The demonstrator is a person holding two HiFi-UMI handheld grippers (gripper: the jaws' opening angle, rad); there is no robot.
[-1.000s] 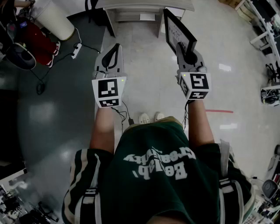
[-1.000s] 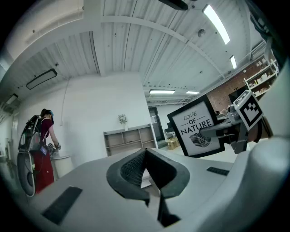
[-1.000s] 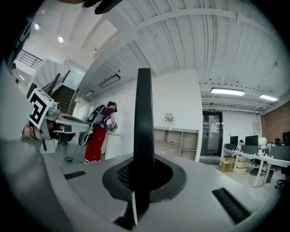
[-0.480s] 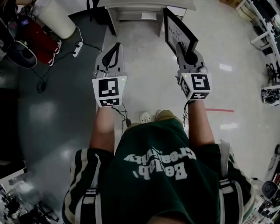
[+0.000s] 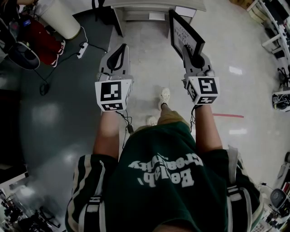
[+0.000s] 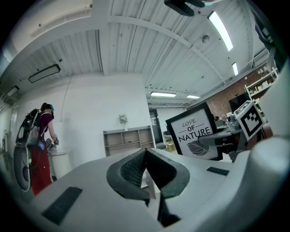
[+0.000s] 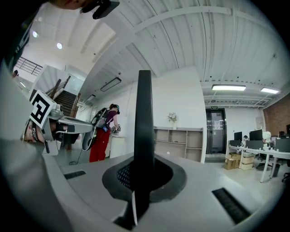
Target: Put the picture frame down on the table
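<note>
A black picture frame (image 5: 185, 34) with a white print reading "LOVE OF NATURE" stands upright in my right gripper (image 5: 195, 58), which is shut on its lower edge. Seen from the right gripper view, the frame (image 7: 144, 131) is edge-on, a thin black bar rising from between the jaws of the right gripper (image 7: 141, 179). My left gripper (image 5: 118, 50) is held level beside it, shut with nothing in it. In the left gripper view the left gripper (image 6: 146, 156) has its pads pressed together, and the frame (image 6: 194, 135) shows at the right.
I am standing on a pale floor (image 5: 149, 54), with one shoe (image 5: 164, 96) stepped forward. White furniture (image 5: 154, 9) stands just ahead. A wooden shelf unit (image 7: 177, 142) lines the far wall. A person in red trousers (image 7: 103, 136) stands at a round white stand. A power strip (image 5: 82, 49) lies on the floor to the left.
One foot has stepped forward and the white furniture ahead has come a little nearer. Both grippers keep their pose, and the right one still holds the frame.
</note>
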